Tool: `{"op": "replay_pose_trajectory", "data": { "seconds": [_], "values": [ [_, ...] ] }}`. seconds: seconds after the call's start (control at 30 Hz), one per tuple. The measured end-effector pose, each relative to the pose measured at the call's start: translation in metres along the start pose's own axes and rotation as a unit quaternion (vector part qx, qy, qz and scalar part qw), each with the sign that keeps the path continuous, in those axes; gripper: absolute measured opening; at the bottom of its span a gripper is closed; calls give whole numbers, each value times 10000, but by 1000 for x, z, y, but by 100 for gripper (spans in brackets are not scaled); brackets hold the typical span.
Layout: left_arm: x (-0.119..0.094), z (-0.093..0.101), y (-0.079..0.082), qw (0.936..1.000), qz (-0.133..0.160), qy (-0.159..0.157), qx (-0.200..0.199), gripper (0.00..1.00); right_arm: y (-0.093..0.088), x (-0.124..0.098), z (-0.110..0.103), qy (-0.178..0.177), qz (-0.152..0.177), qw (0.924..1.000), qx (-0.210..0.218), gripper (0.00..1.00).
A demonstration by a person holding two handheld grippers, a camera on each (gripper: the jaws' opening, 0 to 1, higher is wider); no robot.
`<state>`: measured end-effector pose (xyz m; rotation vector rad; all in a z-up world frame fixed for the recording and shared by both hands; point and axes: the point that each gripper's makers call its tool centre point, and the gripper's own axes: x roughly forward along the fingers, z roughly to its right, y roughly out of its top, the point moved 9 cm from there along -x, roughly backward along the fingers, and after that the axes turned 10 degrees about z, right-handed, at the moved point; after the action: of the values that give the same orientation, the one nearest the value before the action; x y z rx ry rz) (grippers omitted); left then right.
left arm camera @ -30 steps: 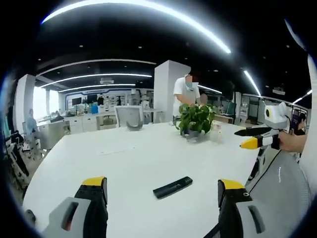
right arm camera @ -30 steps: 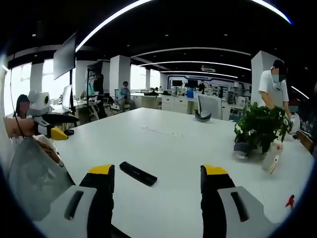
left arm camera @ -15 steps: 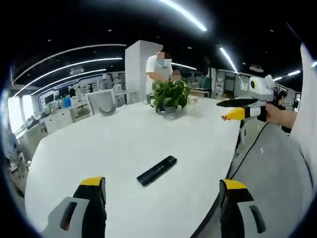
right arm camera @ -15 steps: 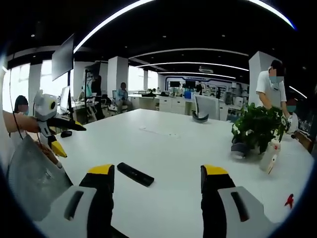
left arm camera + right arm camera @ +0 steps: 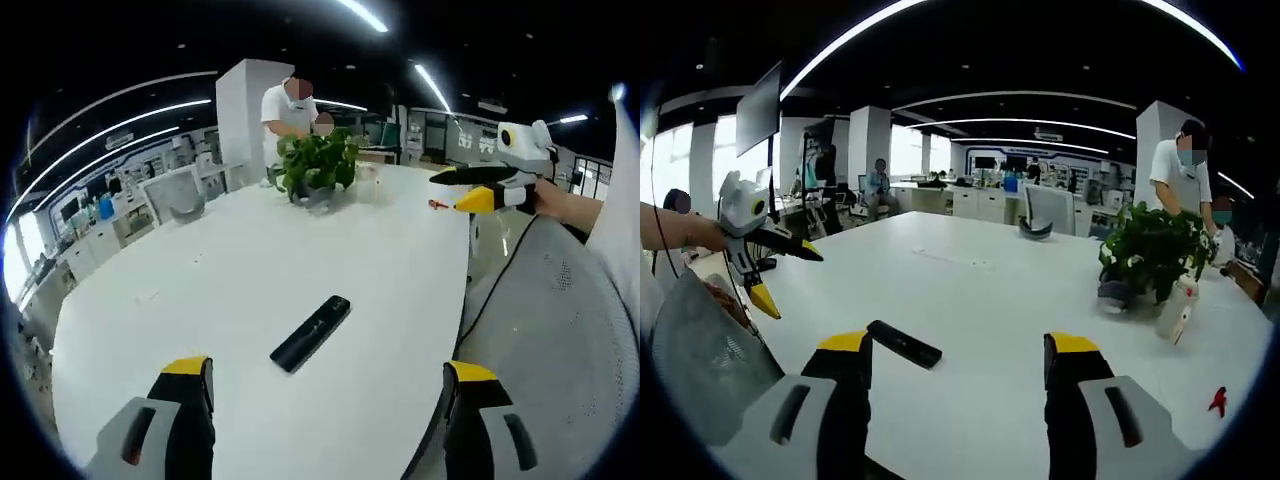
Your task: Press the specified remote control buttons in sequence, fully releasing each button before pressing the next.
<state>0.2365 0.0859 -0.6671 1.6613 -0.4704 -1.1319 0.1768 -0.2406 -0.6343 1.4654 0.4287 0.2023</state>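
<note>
The black remote control (image 5: 311, 332) lies flat near the white table (image 5: 200, 290) edge, buttons reachable; the left gripper (image 5: 325, 420) and right gripper (image 5: 958, 400) hover short of it, jaws wide apart, holding nothing

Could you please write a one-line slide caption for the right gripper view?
Open right gripper poised above a black remote control on a white table, with the left gripper alongside.

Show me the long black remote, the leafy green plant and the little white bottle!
Long black remote (image 5: 311, 332), left gripper view, middle of its body.
Leafy green plant (image 5: 1152, 250), right gripper view, leaves.
Little white bottle (image 5: 1172, 312), right gripper view, its side.
</note>
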Motion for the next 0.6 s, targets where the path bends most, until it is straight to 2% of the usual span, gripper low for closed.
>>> {"op": "replay_pose_trajectory", "data": {
  "seconds": [0.2,0.6],
  "values": [
    [9,-11,-2,9993,-316,-178,20,97,-1,-1,1,-58,-77,10000,5,71],
    [28,-18,-8,9960,-741,-446,203,98,-4,-3,9,-293,-102,9993,206,69]
  ]
}}
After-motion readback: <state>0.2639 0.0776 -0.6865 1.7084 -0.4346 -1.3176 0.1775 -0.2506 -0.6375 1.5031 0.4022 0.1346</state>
